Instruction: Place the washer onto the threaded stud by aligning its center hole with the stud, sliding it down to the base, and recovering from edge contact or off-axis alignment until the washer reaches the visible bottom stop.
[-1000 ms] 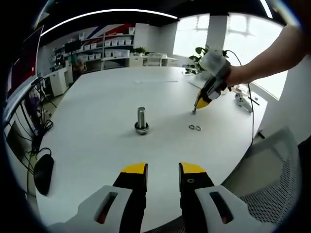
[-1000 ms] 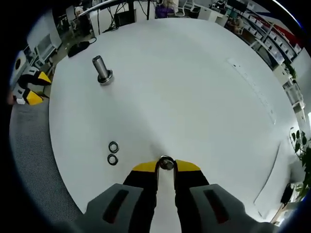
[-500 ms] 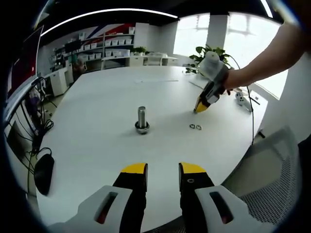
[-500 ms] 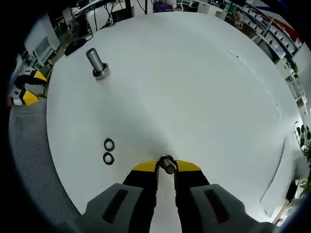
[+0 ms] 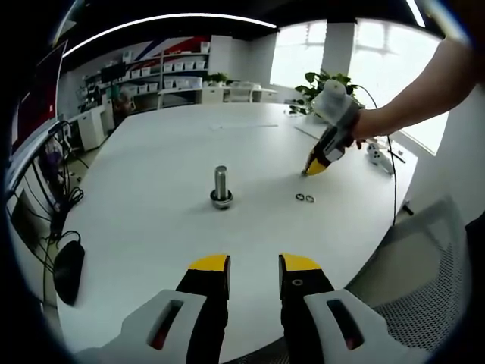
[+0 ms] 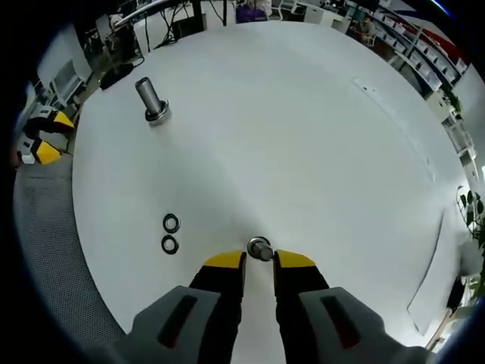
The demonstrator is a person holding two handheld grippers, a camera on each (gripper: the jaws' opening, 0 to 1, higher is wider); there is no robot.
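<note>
Since 0.5 s ago we see the right hand-held gripper (image 6: pixel 259 259) has let its jaws part a little, and the small metal piece at its tips, which sat between the yellow pads, now lies just ahead of them on the white counter (image 6: pixel 303 136). It looks like a washer (image 6: pixel 260 249) or short sleeve; we can't tell which at this res. Whether the tips touch it, we can't tell.

Left to right in the left gripper view: a black mouse (image 5: pixel 68 271) lies near the counter's (image 5: pixel 151 227) edge w/ cables beyond it. The threaded stud (image 5: pixel 220 185) stands upright mid-counter, a ring-like collar at its base. Our left hand-held gripper (image 5: pixel 254 274) is low in front, jaws apart, nothing between them, well apart from the stud. Two small washers (image 5: pixel 304 199) lie side by side, flat, right of the stud. Just beyond them the right hand-held gripper (image 5: pixel 314 165) points its yellow tip down at the counter, held by a person's bare arm (image 5: pixel 417 95). A grey mesh chair (image 5: pixel 424 280) sits at far right.

In the right gripper view: the left hand-held gripper (image 6: pixel 45 136) shows at the far left edge, then the stud (image 6: pixel 151 102) w/ its base collar, then the two washers (image 6: pixel 170 233) one above the other, left of our jaws.
</note>
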